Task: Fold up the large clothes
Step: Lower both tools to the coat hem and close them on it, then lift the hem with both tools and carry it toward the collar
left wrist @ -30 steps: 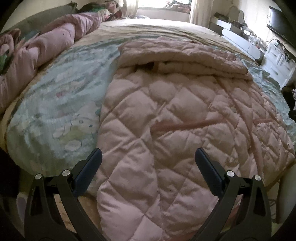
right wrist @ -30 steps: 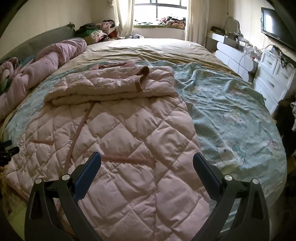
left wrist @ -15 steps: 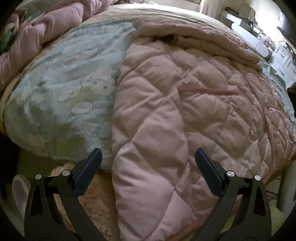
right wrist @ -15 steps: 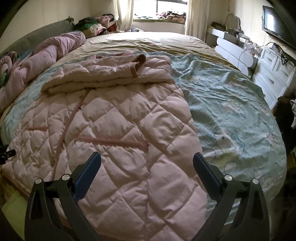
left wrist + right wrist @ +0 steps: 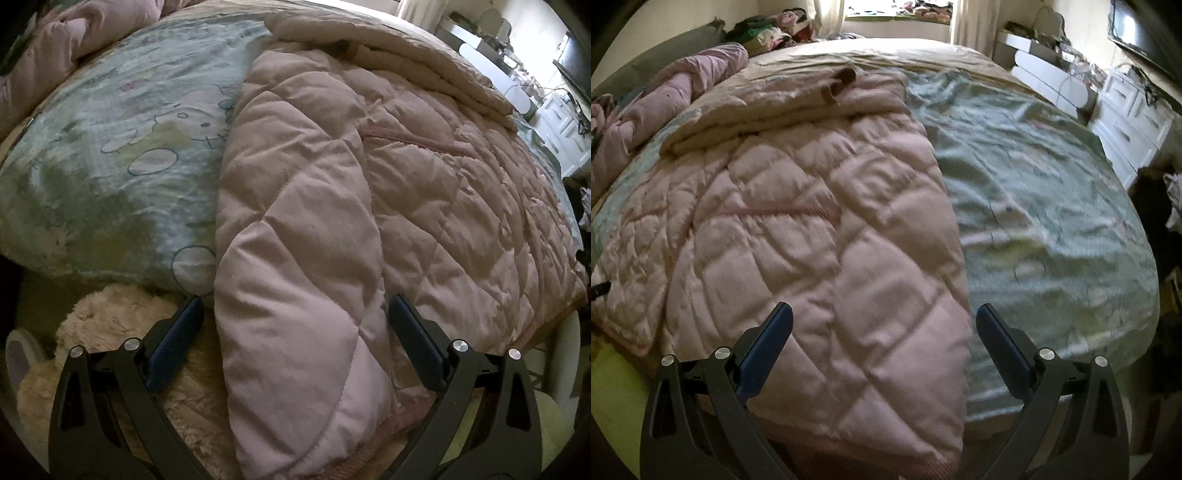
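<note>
The pale pink diamond-quilted padded coat lies spread lengthwise on the bed, on top of a light green cartoon-printed bedsheet, with its hem hanging over the near edge of the mattress. Its far end looks already dealt with — the upper part and sleeves are gathered across the body in a thick band, a brownish ribbed cuff showing on top in the right wrist view. What seems left is the long lower body: the hem has not yet been brought up toward that band, so by my reading the fold is perhaps halfway, with at least one big lengthwise fold still to come.

The left gripper hangs at the near left corner of the hem, its dark blue fingers spread wide on either side of the coat's edge and grasping nothing. The right gripper stands likewise at the near right corner, fingers released and straddling the quilted edge without closing on it. Both look placed to pinch the hem corners.

No container shows in either view — no basket, box or drawer standing open. Beside the bed on the left sits a beige plush toy; a rumpled pink duvet lies along the far left of the bed, and a white chest of drawers stands at the right wall.
</note>
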